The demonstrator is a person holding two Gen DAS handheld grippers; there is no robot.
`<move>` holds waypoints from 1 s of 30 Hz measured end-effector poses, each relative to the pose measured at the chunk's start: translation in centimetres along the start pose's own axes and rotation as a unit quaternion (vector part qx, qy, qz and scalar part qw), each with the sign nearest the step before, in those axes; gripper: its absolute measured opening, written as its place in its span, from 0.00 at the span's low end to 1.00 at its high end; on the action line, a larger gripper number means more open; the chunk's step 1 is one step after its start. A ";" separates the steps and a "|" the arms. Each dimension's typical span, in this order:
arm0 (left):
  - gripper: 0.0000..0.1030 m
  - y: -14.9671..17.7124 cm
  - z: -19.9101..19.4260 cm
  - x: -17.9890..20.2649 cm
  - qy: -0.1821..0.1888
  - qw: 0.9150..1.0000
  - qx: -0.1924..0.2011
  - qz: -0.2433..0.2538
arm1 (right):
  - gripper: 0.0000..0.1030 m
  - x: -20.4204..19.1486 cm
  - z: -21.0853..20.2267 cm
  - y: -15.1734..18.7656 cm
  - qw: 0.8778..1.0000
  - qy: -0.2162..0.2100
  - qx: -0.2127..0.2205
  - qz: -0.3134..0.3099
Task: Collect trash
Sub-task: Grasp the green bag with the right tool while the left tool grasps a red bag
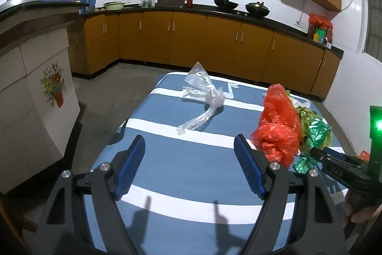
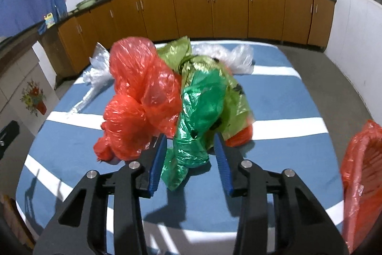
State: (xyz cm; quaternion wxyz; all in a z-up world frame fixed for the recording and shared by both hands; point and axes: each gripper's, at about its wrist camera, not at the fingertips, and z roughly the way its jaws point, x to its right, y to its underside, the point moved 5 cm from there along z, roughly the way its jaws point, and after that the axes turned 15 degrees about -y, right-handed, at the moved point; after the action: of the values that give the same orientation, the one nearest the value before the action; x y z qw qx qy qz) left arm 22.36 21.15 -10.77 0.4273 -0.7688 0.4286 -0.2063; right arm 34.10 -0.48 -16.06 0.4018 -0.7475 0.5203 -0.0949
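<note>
Left gripper (image 1: 189,165): jaws spread, nothing between them, hovering over the blue striped table cover (image 1: 191,171). Clear plastic bag (image 1: 203,97) lies at 12 o'clock, untouched; red bag (image 1: 279,126) sits at 2 o'clock beside the right gripper (image 1: 334,155).

Right wrist view: right gripper (image 2: 191,154) half closed around the green bag (image 2: 198,116); pads look just short of pressing it. Red bag at 10 o'clock, yellow-green bag (image 2: 226,87) at 1. My read: close fully low on the bunched plastic, grabbing several layers, before lifting toward the red-lined bin (image 2: 365,171) at 3 o'clock.

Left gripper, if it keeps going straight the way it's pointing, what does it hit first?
Probably the clear plastic bag on the striped blue cloth. The left gripper is open and nothing lies nearer between its fingers, though depth is uncertain.
</note>
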 end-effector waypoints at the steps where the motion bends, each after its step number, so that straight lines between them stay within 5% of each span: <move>1: 0.73 0.0 0.1 0.0 0.000 1.000 -0.002 0.000 | 0.37 0.0 0.4 0.0 1.000 0.002 -0.005 0.000; 9: 0.74 -0.2 1.1 2.2 0.025 1.000 -0.013 0.010 | 0.28 0.2 1.3 0.6 0.999 0.002 -0.037 -0.007; 16: 0.75 -0.6 1.4 8.7 0.091 0.995 -0.028 0.040 | 0.27 0.9 -3.1 3.4 0.999 0.000 -0.032 -0.020; 22: 0.75 0.5 3.1 14.5 0.112 0.988 -0.060 0.084 | 0.27 3.2 -7.1 5.0 0.999 0.025 -0.017 -0.011; 27: 0.64 1.7 4.4 16.9 0.112 0.984 -0.092 0.099 | 0.27 4.6 -8.6 5.3 0.999 0.036 -0.010 0.003; 30: 0.47 2.2 5.3 17.5 0.113 0.982 -0.107 0.104 | 0.27 5.2 -9.1 5.5 0.999 0.039 -0.007 0.010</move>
State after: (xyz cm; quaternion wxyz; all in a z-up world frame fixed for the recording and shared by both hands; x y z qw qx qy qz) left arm 34.48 8.50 -16.34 0.3104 -0.7331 0.5716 -0.1986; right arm 27.46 -10.26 -15.36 0.3772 -0.7410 0.5432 -0.1163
